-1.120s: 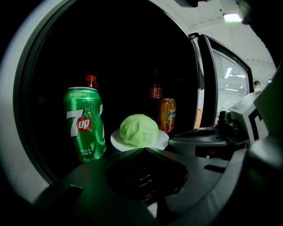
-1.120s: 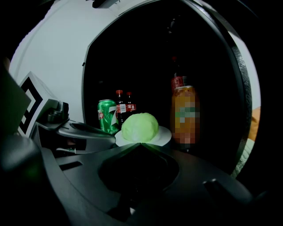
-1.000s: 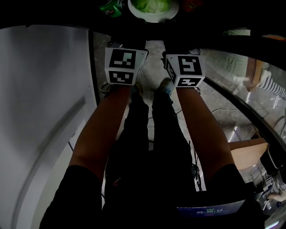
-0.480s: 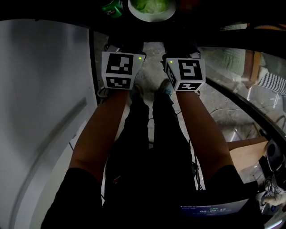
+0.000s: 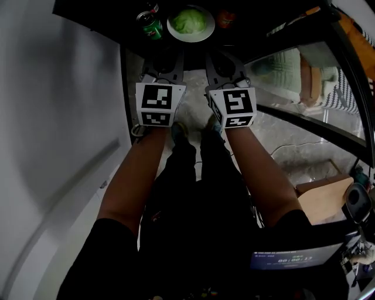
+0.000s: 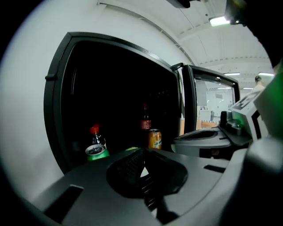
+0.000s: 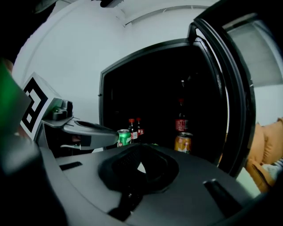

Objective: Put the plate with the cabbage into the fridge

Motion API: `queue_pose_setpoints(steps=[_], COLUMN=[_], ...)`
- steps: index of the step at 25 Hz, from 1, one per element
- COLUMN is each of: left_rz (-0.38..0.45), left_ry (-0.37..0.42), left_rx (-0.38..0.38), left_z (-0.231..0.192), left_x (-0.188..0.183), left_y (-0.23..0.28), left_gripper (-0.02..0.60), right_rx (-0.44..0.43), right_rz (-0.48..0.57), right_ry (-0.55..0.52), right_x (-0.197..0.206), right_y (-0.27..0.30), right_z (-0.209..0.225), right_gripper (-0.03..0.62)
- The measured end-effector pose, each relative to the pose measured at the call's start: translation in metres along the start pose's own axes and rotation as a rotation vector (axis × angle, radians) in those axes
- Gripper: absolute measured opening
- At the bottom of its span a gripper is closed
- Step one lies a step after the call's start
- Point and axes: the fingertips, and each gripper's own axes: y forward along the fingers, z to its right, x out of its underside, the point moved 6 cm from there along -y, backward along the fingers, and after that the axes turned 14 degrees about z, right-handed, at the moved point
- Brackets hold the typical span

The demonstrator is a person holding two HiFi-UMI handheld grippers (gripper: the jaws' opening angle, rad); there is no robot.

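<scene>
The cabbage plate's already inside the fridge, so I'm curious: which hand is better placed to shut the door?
Probably the right gripper: the open glass door stands on its side, while the left gripper is beside the white wall.

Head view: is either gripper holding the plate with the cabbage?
No, the plate sits in the fridge, apart from the left gripper and the right gripper.
</scene>
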Motion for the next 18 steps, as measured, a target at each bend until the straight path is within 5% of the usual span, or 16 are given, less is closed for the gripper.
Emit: queue_pose_setpoints(steps=[18], left_rz=[0.115], left_ry=[0.026], left_rx=[0.086], left_z=[0.030], left_x=[-0.098], left_y=[-0.089], left_gripper=[0.003], right_rx=[-0.032], right_rz=[0.134], right_ry=[0.002], right_x=[-0.116], right_y=[-0.059], right_z=[-0.057], right_gripper=[0.006])
